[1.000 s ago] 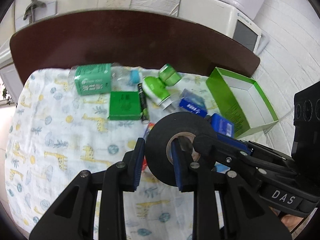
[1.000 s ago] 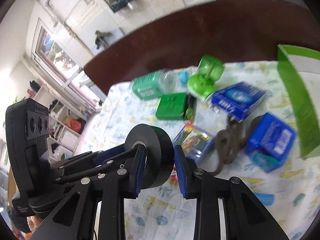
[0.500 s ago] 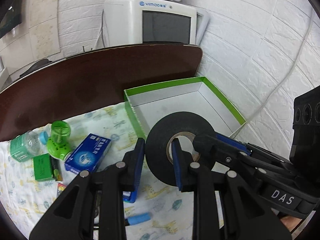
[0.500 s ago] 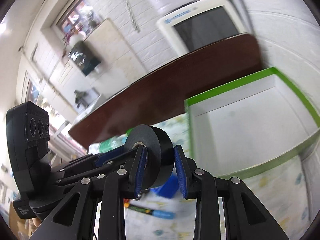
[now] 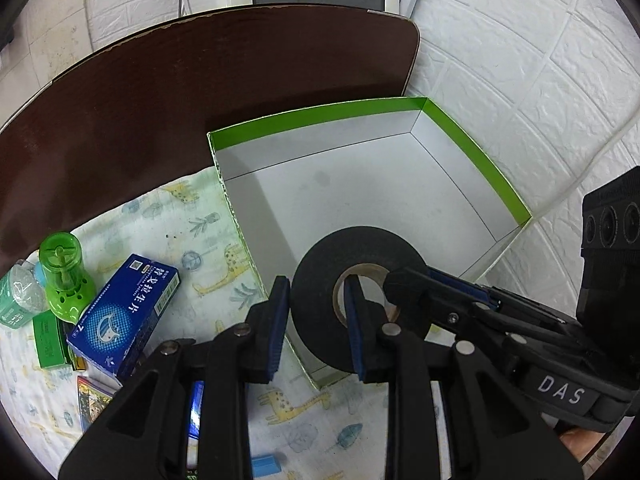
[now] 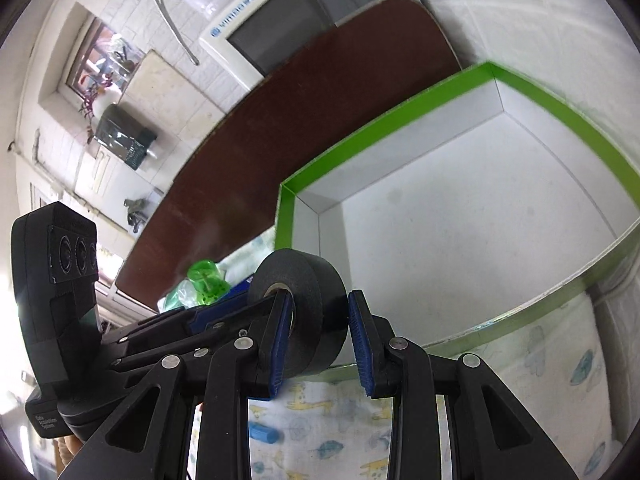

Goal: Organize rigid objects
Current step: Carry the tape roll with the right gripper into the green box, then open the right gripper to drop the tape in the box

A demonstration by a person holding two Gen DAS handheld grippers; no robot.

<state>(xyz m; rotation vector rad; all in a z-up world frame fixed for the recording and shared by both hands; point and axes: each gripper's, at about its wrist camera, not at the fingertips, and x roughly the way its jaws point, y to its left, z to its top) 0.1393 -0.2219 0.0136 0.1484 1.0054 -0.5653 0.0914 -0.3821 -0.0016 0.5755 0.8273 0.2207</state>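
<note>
Both jaws pinching black tape roll (image 5: 320, 300), giraffe cloth (image 5: 192, 232), brown table (image 5: 160, 100), brick wall (image 5: 540, 80)

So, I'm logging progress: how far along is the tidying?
Nothing done yet: the green-rimmed box shows no items. In hand: the black tape roll, between the fingers of the left gripper and right gripper, at the box. Left: blue carton, green bottle and others on the cloth.

Home: brick wall (image 5: 520, 60), giraffe tablecloth (image 5: 192, 240).
</note>
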